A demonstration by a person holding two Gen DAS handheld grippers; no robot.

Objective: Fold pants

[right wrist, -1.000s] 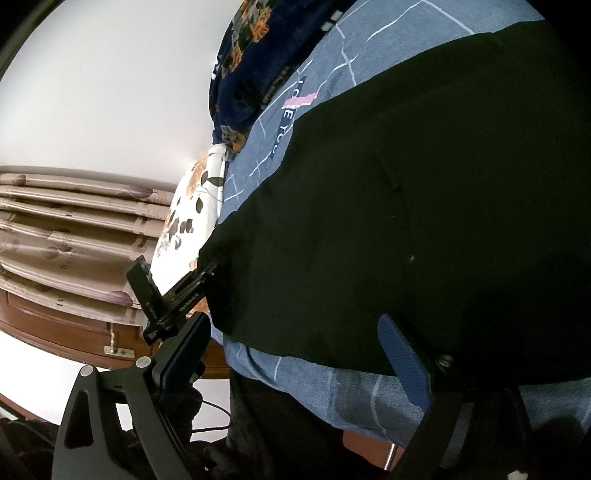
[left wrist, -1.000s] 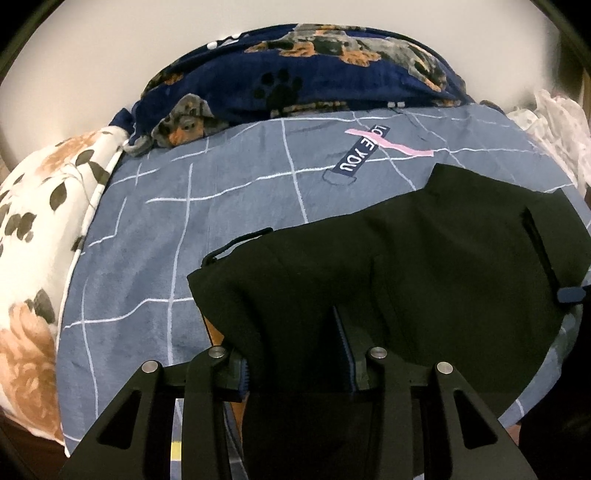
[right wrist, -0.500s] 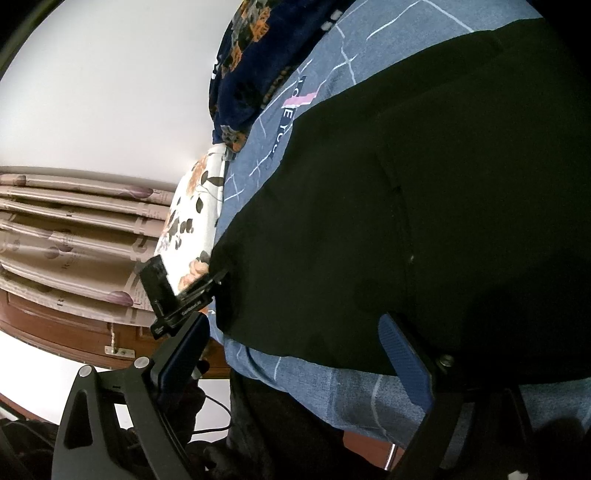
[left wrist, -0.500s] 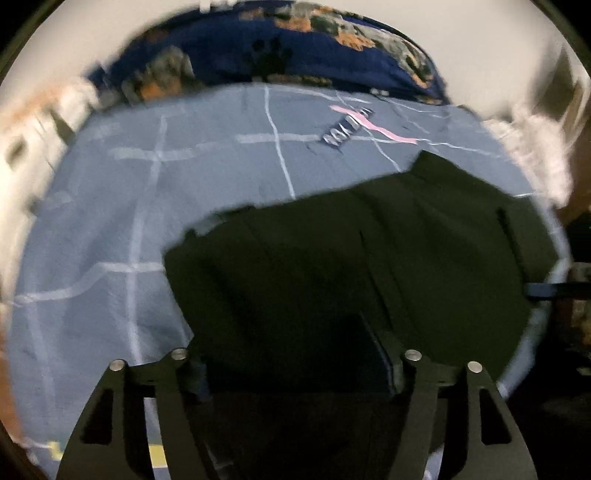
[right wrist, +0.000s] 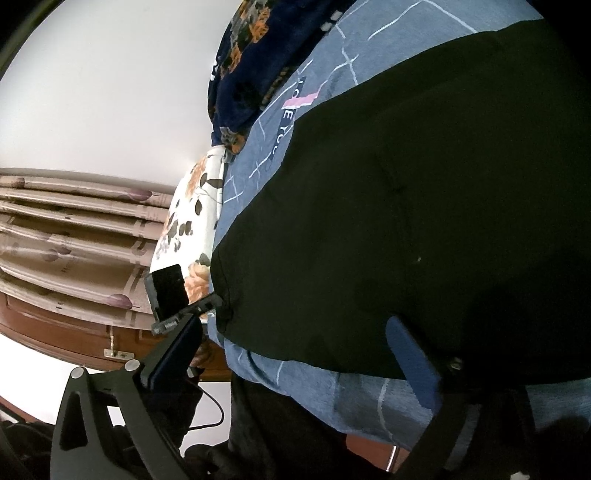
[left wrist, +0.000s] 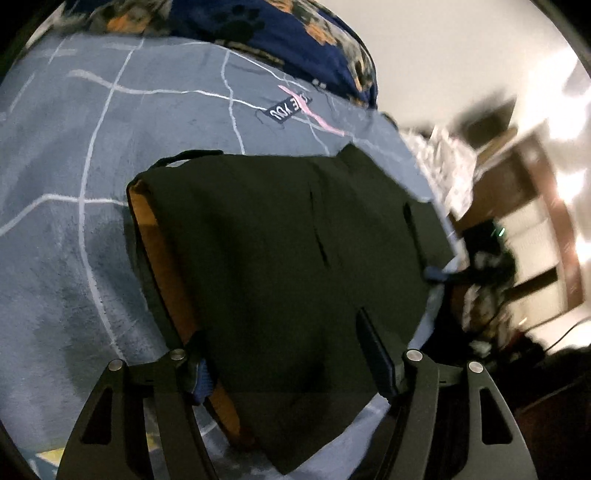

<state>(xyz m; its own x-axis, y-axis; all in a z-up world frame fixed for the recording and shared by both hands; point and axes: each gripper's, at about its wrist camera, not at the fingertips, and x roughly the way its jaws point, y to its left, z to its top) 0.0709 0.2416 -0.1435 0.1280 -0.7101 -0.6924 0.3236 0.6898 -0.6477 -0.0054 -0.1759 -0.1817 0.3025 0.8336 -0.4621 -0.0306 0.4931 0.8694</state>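
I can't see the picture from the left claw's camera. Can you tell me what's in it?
Black pants, folded, lie flat on a blue-grey bed cover with white lines. The left claw is open at the near edge of the pants, one finger on each side. A dark blue blanket with paw prints is bunched at the far end of the bed.

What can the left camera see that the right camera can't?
Only the left wrist view shows the orange lining along the pants' edge, a black loop at their corner, and a blurry brown door off the bed's far side. Only the right wrist view shows the flowered pillow, the striped curtain and a black phone clipped on the other gripper. Both show the black pants lying on the blue checked sheet and the navy paw-print blanket behind it.
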